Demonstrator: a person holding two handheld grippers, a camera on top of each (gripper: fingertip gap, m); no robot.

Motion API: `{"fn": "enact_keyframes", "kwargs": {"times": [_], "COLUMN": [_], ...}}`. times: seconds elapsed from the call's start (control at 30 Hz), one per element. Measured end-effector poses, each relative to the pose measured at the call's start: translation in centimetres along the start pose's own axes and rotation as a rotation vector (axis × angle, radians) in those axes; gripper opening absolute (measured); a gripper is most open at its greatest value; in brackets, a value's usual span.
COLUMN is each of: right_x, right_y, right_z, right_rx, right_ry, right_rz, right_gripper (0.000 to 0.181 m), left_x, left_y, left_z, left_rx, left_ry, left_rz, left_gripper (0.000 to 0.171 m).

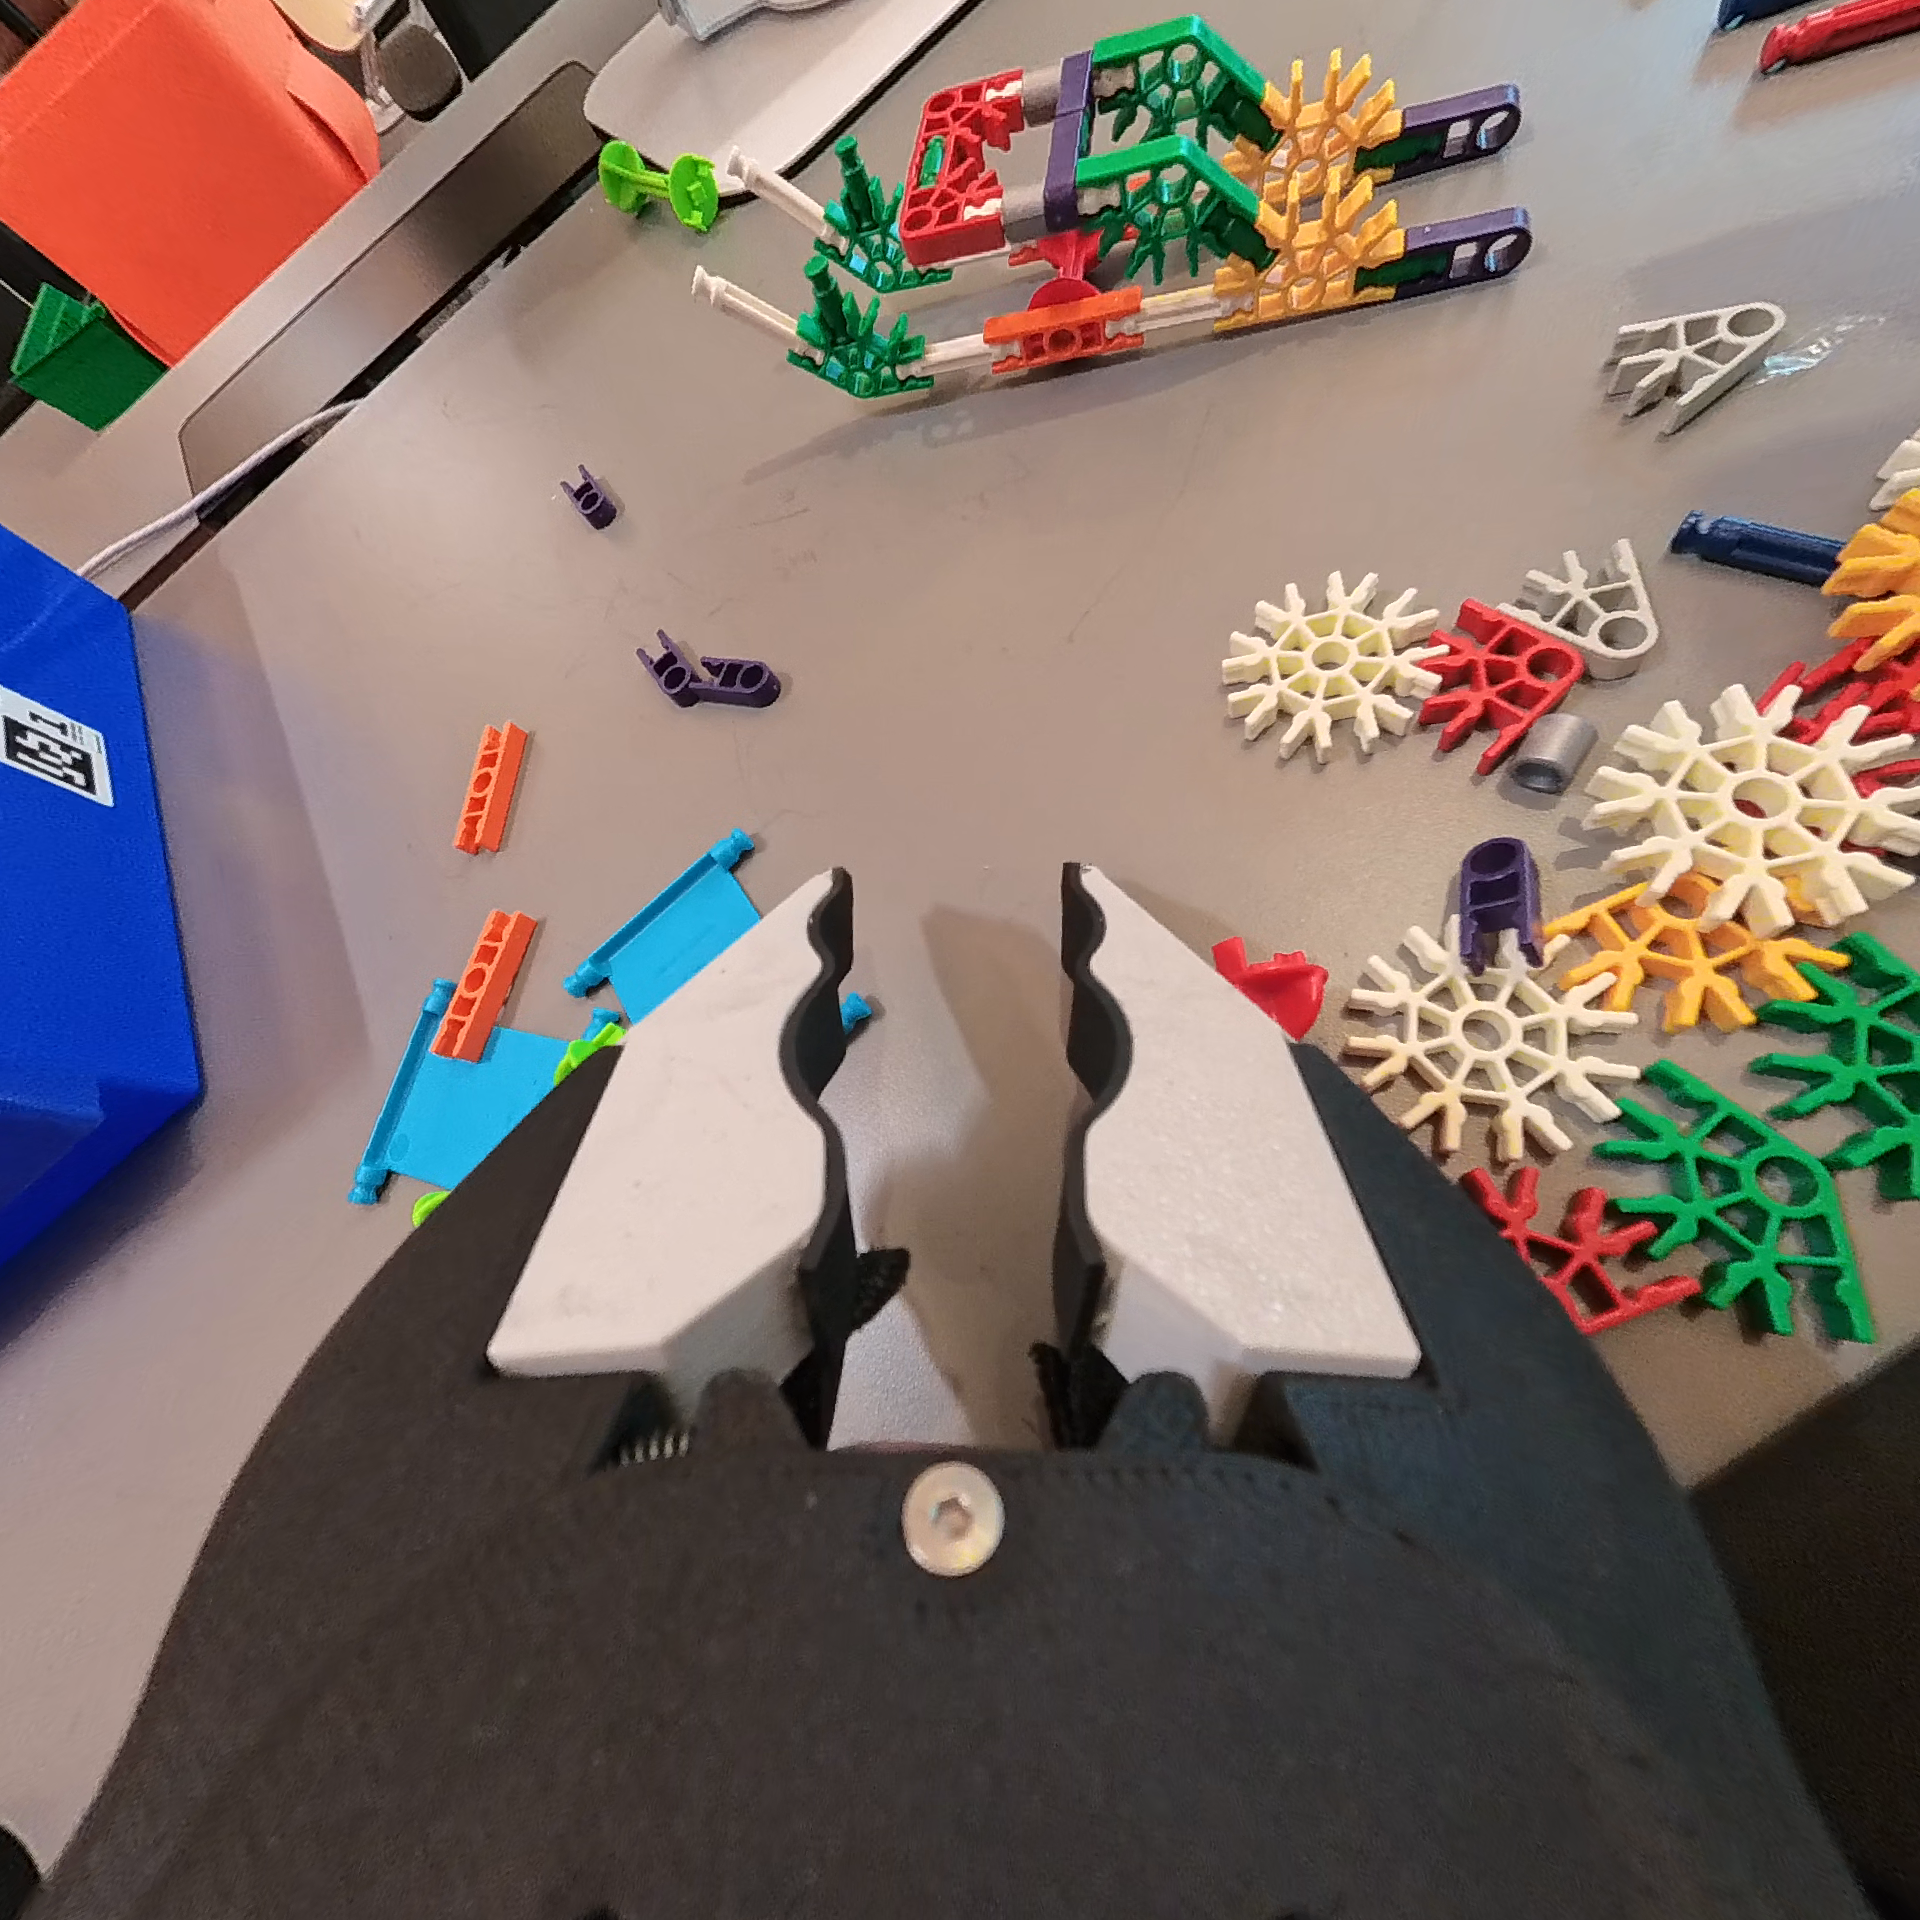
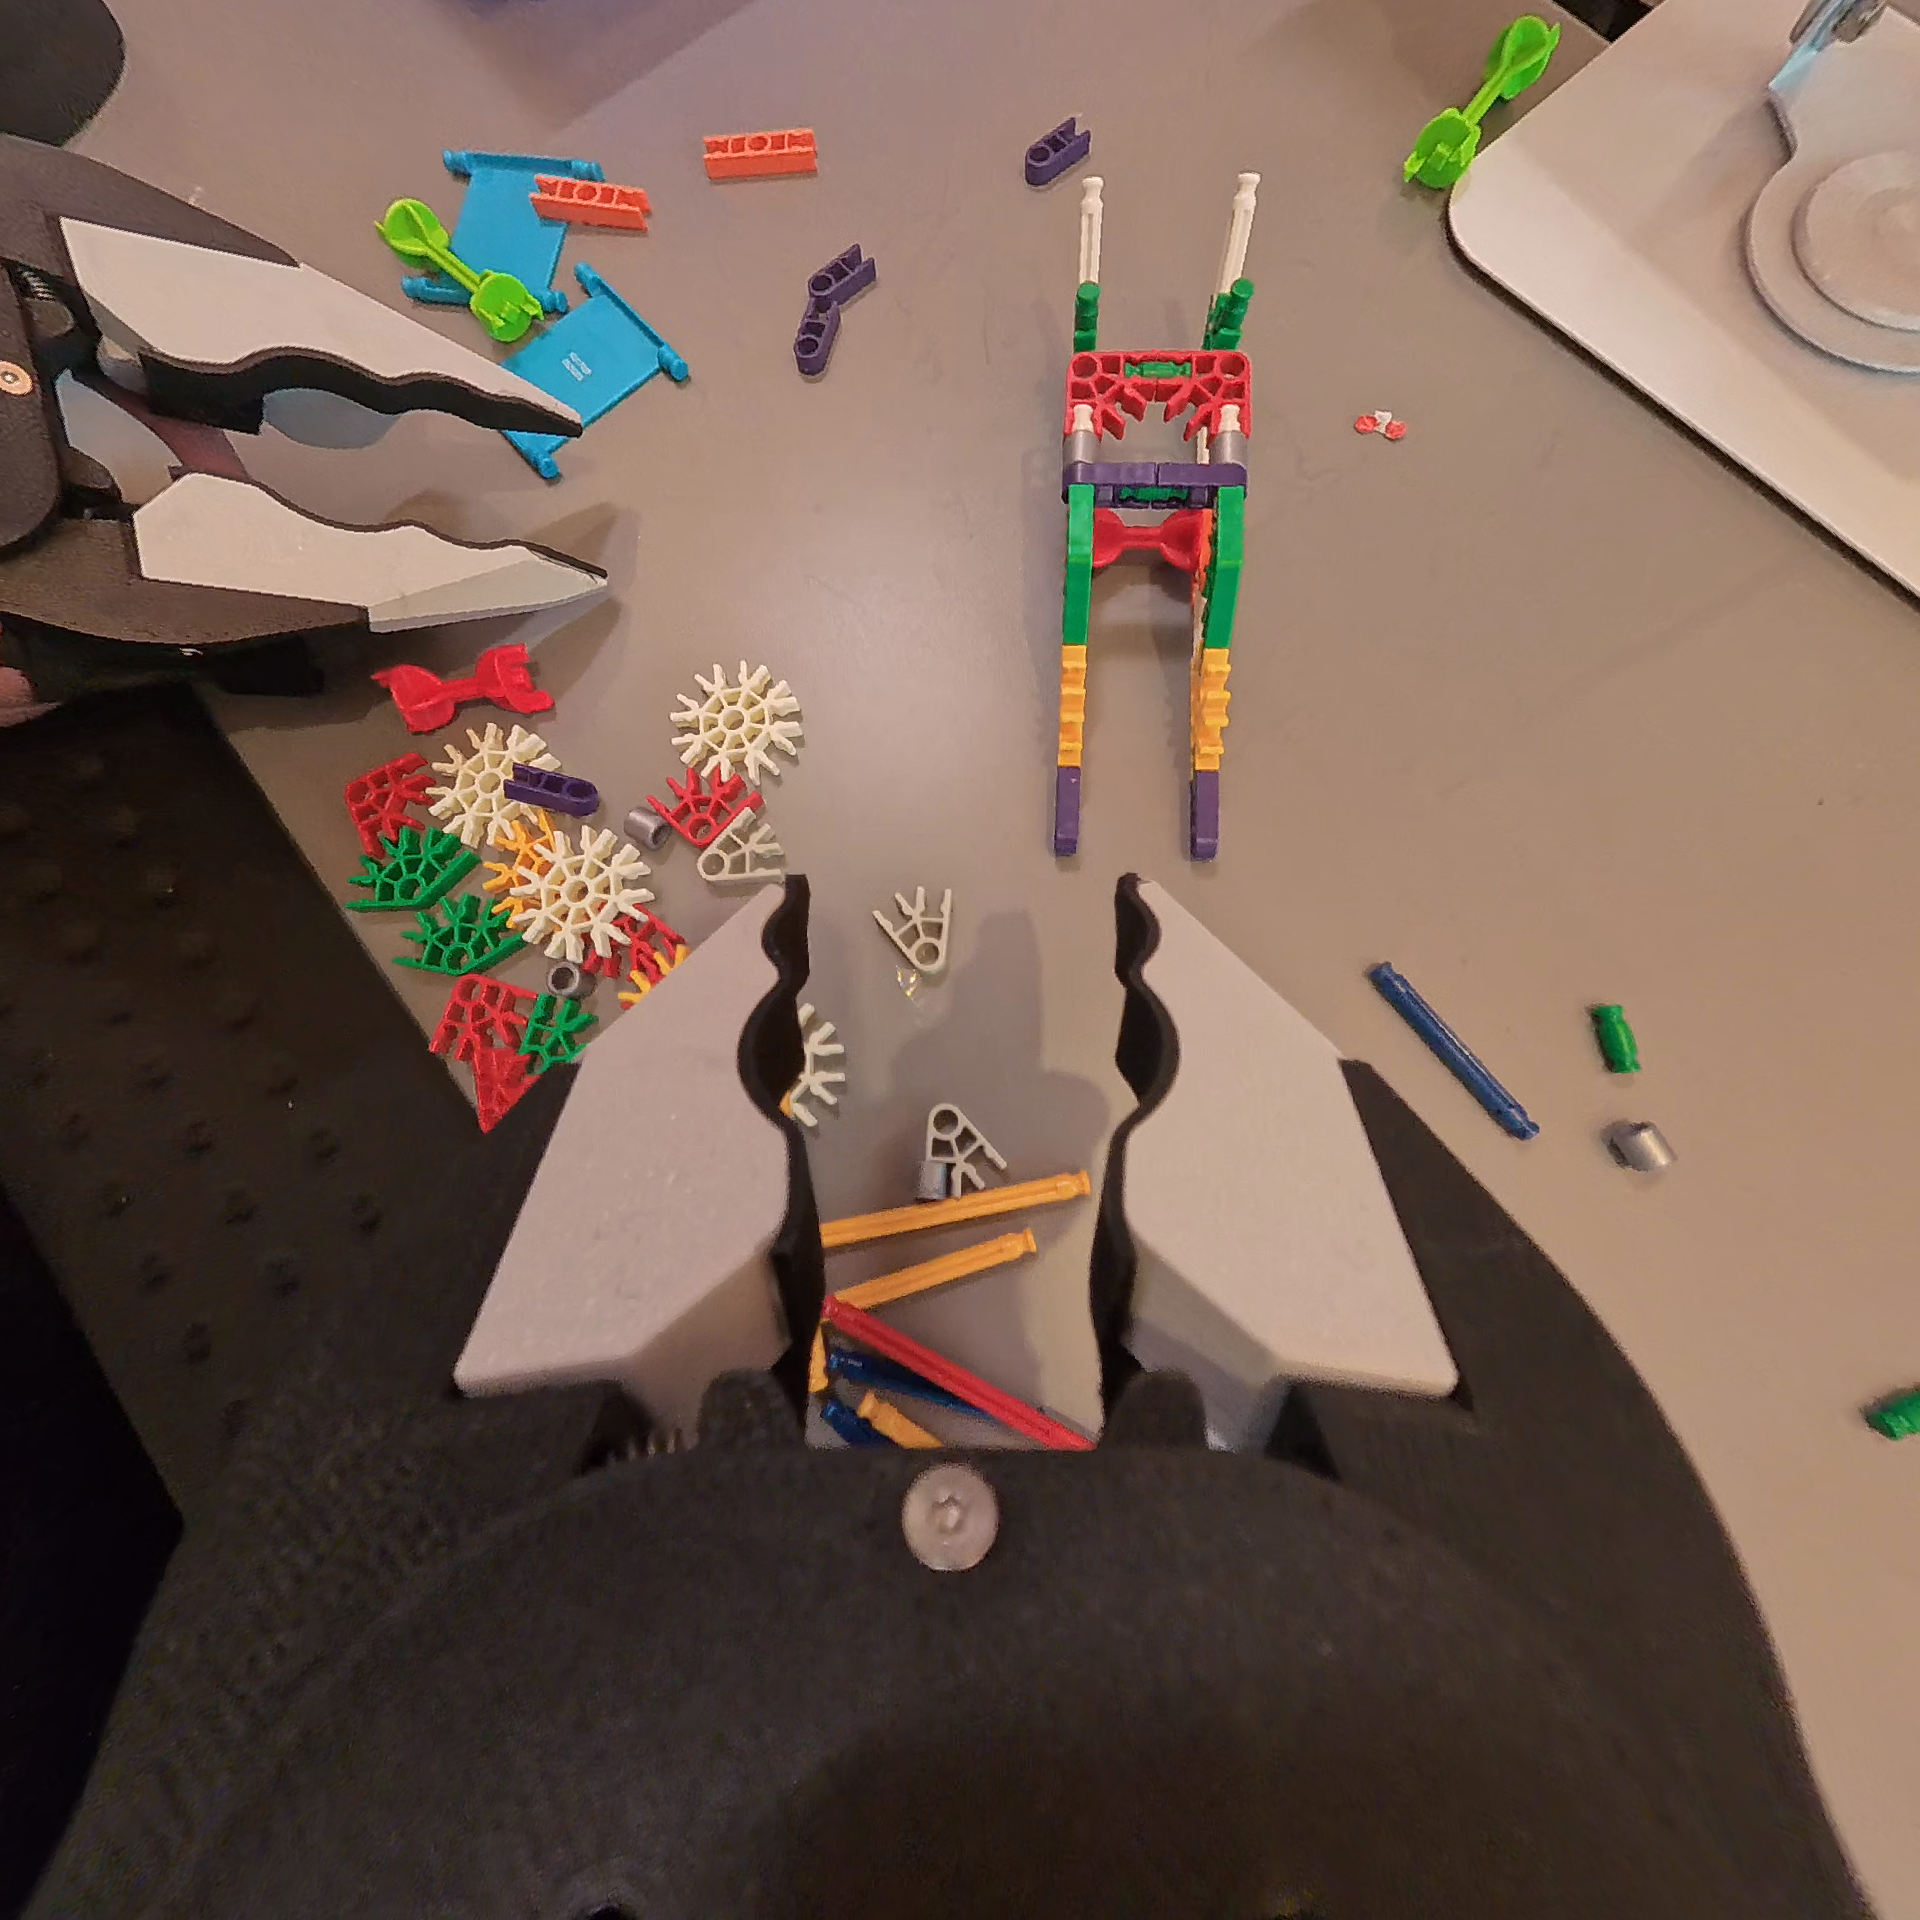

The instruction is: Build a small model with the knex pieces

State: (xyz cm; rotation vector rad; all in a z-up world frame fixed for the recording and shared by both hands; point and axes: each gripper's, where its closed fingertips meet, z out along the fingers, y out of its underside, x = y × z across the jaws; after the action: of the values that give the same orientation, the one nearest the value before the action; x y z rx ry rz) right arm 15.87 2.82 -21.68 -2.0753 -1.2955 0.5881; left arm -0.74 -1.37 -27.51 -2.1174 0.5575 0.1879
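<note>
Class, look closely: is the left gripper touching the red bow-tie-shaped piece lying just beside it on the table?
Apart. In the right wrist view, grey table shows between the left gripper and the red bow-tie piece.

Light: we see even, fairly bright indoor light, seemingly from overhead.
Shadows: soft ones under the left gripper (image 1: 956, 883) on the grey table (image 1: 997, 582).
Focus: sharp mid-frame; far corners look slightly soft.
Distortion: wide-angle bending at the edges of both views.
</note>
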Motion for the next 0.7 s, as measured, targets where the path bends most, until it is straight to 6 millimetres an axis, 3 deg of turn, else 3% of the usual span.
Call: {"fn": "enact_keyframes", "kwargs": {"times": [0.7], "right_x": [3.0], "right_y": [3.3], "right_z": [-3.6], "right_rx": [0.018], "right_ry": [0.07], "right_rz": [0.072], "right_gripper": [0.055], "left_x": [0.2], "left_y": [0.1], "left_z": [0.2], "left_rx": [-0.015], "left_ry": [-0.01], "left_rz": [0.037], "left_gripper": [0.031]}}
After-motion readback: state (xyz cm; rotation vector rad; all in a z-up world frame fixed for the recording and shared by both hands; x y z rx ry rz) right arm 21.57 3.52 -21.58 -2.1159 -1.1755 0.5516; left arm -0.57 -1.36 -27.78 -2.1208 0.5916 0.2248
